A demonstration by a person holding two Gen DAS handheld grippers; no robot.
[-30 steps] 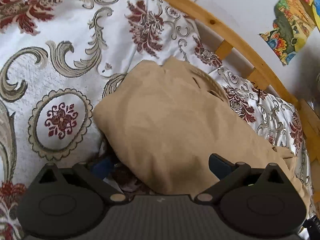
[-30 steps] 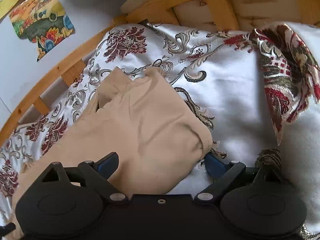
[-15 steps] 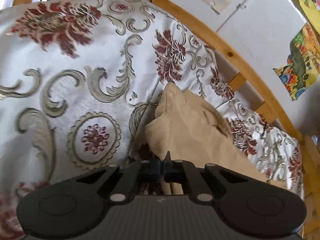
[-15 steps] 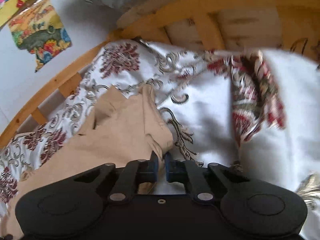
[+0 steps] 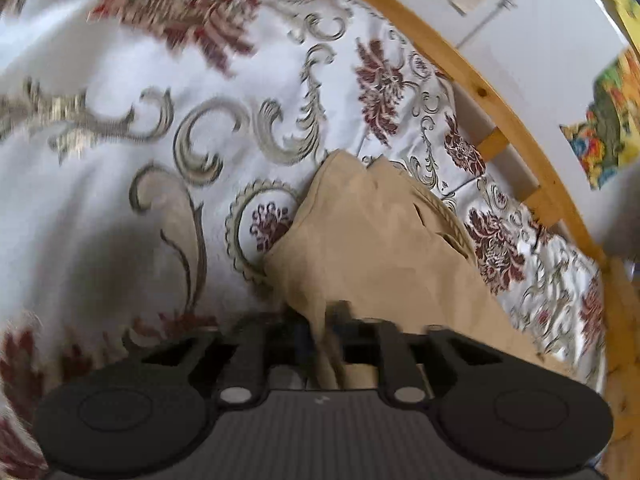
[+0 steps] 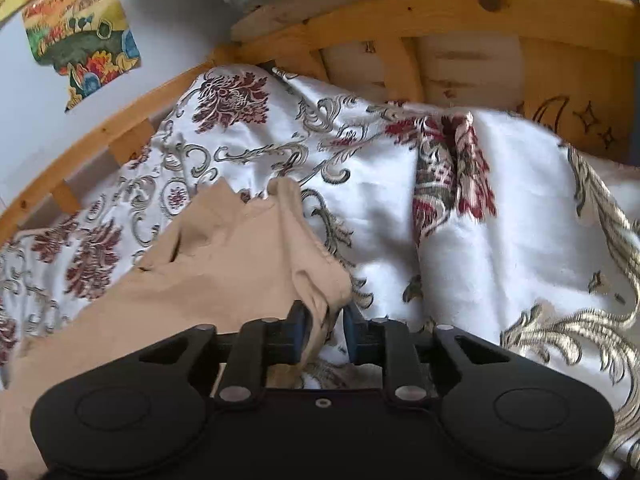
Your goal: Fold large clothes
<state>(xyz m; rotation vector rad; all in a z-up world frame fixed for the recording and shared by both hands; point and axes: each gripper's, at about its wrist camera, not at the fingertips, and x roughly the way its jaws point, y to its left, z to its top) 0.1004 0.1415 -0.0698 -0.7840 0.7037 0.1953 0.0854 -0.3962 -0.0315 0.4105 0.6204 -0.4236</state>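
A tan garment [image 5: 384,248] lies on a floral bedspread [image 5: 120,168] and runs up from both grippers. In the left wrist view my left gripper [image 5: 324,328] is shut on a corner of the garment, and the cloth hangs between the fingers; the picture is blurred. In the right wrist view my right gripper [image 6: 324,320] has its blue pads close together with the other corner of the tan garment [image 6: 224,264] pinched between them, a narrow gap showing beside the cloth.
A wooden bed rail [image 5: 492,92] curves along the far side, with a white wall and colourful pictures [image 5: 600,136] behind. In the right wrist view a wooden headboard [image 6: 460,32] stands ahead and a bunched fold of bedspread [image 6: 452,168] lies right of the garment.
Both grippers went from wide open around the garment's edge to closed on its corners. The corners have been pulled up and back, so the garment is bunched and narrower.
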